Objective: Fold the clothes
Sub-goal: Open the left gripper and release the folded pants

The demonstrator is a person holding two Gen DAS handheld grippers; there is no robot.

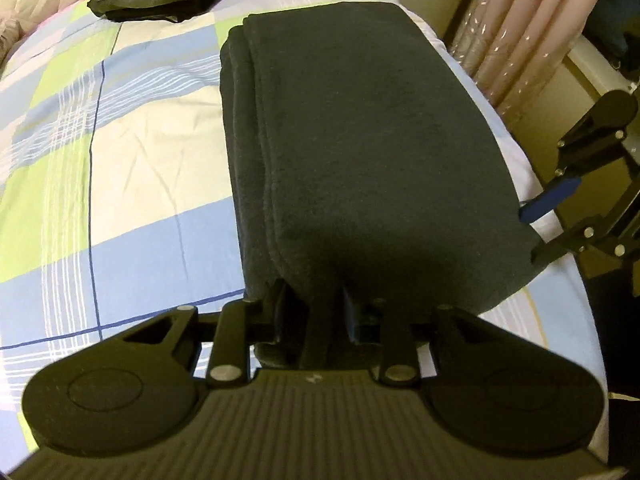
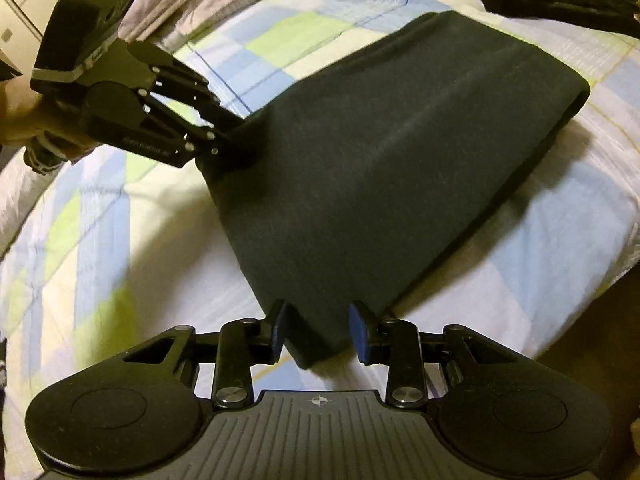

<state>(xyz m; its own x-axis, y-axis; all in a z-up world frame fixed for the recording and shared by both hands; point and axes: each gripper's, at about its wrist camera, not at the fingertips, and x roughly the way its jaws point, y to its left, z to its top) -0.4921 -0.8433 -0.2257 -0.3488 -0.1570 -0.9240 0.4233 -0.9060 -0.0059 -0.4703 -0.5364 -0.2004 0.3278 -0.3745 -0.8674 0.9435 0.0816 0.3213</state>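
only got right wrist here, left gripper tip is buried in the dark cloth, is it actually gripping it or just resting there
Observer: It is gripping. The left wrist view shows the left gripper shut on the near edge of the cloth.
Operator: ok and the long side by that gripper, is it tidy
Observer: Yes. Several stacked fold edges run along that side, closely lined up. I can't tell the exact count.
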